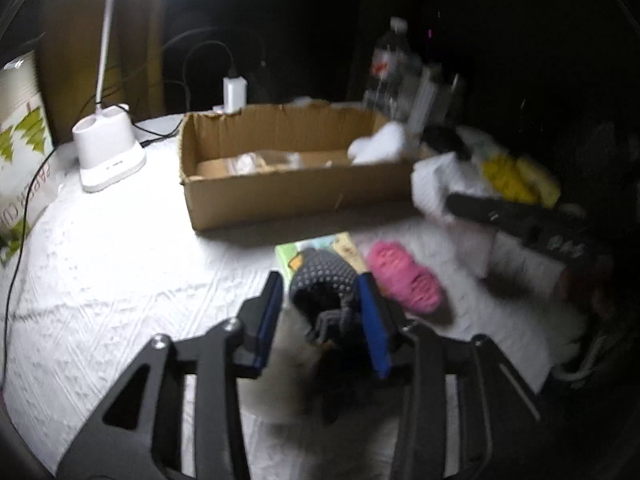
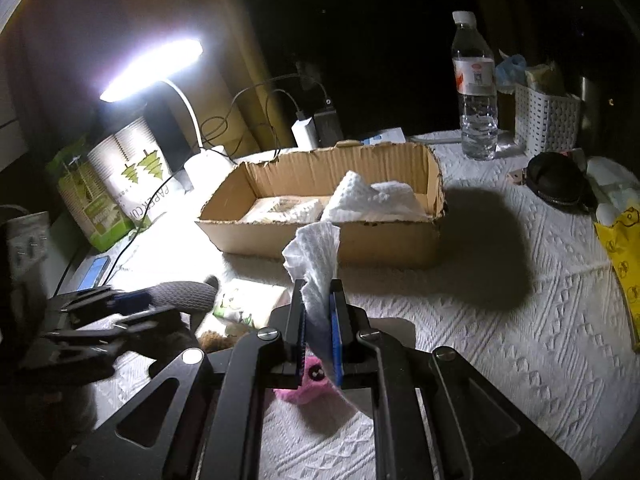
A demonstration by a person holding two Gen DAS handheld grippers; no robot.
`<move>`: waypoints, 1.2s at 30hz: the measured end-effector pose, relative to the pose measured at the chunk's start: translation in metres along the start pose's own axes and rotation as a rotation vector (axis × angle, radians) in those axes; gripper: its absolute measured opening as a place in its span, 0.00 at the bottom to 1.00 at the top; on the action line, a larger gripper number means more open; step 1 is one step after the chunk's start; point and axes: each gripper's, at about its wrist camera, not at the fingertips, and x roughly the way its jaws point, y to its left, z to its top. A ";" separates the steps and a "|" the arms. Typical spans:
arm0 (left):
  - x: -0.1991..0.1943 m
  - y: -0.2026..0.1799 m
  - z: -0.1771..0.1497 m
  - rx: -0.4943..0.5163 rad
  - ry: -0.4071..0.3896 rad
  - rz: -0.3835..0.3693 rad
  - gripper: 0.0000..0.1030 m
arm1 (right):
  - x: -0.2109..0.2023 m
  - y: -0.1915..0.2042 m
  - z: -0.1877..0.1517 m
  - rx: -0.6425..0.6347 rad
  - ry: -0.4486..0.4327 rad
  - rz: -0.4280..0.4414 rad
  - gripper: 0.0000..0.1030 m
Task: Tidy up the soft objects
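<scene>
My left gripper (image 1: pixel 320 278) has a dark grey dotted knit glove (image 1: pixel 324 288) between its blue pads. The glove leans on the right pad and a gap shows at the left pad. My right gripper (image 2: pixel 317 284) is shut on a crumpled white tissue (image 2: pixel 316 252) that sticks up past its fingertips. A pink fuzzy toy (image 2: pixel 304 384) lies on the white cloth under it and to the right of the glove (image 1: pixel 404 276). Beyond both stands an open cardboard box (image 2: pixel 320 240) holding a white cloth (image 2: pixel 372 196) and a flat packet.
A green tissue pack (image 2: pixel 248 300) lies before the box. A lit desk lamp (image 1: pixel 108 152), cables and a paper-cup pack (image 2: pixel 132 176) stand at the left. A water bottle (image 2: pixel 474 88), white basket (image 2: pixel 546 120), black pouch (image 2: pixel 560 178) and yellow bag (image 2: pixel 624 256) sit at the right.
</scene>
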 end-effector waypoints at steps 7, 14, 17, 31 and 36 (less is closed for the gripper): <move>0.005 -0.007 0.004 0.053 -0.011 0.024 0.69 | -0.005 -0.004 -0.005 0.014 0.001 -0.011 0.11; 0.023 -0.007 -0.004 0.050 0.046 0.038 0.46 | -0.011 -0.008 -0.003 0.017 -0.010 -0.023 0.11; 0.014 -0.009 -0.003 0.046 0.020 0.022 0.35 | -0.014 -0.010 -0.002 0.017 -0.016 -0.026 0.11; -0.017 0.005 0.021 -0.051 -0.029 -0.167 0.09 | -0.026 -0.005 0.022 -0.023 -0.070 -0.030 0.11; -0.047 0.013 0.034 -0.090 -0.111 -0.230 0.09 | -0.028 -0.001 0.031 -0.044 -0.087 -0.023 0.11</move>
